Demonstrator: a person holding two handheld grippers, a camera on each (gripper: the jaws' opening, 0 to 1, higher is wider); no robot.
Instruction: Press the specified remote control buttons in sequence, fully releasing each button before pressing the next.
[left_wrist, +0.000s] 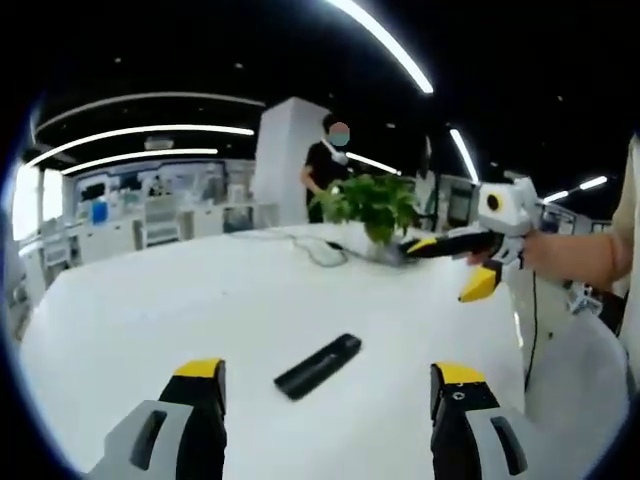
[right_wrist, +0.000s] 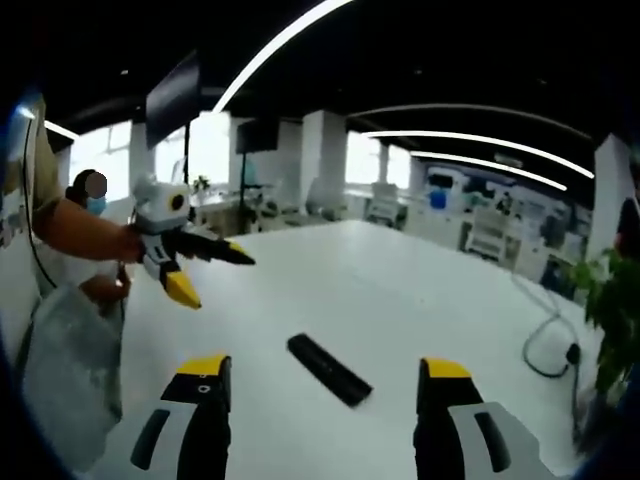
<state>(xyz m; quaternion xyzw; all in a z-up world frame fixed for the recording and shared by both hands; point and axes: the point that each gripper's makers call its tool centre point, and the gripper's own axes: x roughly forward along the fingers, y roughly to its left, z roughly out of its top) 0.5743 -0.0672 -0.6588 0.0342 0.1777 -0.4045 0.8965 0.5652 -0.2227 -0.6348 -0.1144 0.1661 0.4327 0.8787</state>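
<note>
With nothing pressed yet, we are lined up and waiting over the white desk (left_wrist: 150, 300).

Remote control: it lies flat on the desk (left_wrist: 318, 366), a black bar set diagonally, dead ahead at 12 o'clock between the left tongs' jaws; in the right gripper view it sits (right_wrist: 329, 369) at the same 12 o'clock spot. We judge it was left in open space so both cameras keep it in sight.

Left tongs: spread wide (left_wrist: 330, 385), yellow tips apart, pinching nothing, hovering short of the remote. From the other side they show (right_wrist: 215, 268) at 10 o'clock, jaws parted.

Right tongs: also spread (right_wrist: 325, 382), holding nothing. In the left gripper view they hang (left_wrist: 455, 265) at 2 o'clock, raised off the desk, a hand (left_wrist: 560, 255) behind them.

Approach: we face each other across the remote, probably so either tip can come down on a button.

Background: a potted plant (left_wrist: 372, 205) and a cable (left_wrist: 315, 245) sit at 12 o'clock, well apart from the remote.

Risk: buttons are too small to read from here.
</note>
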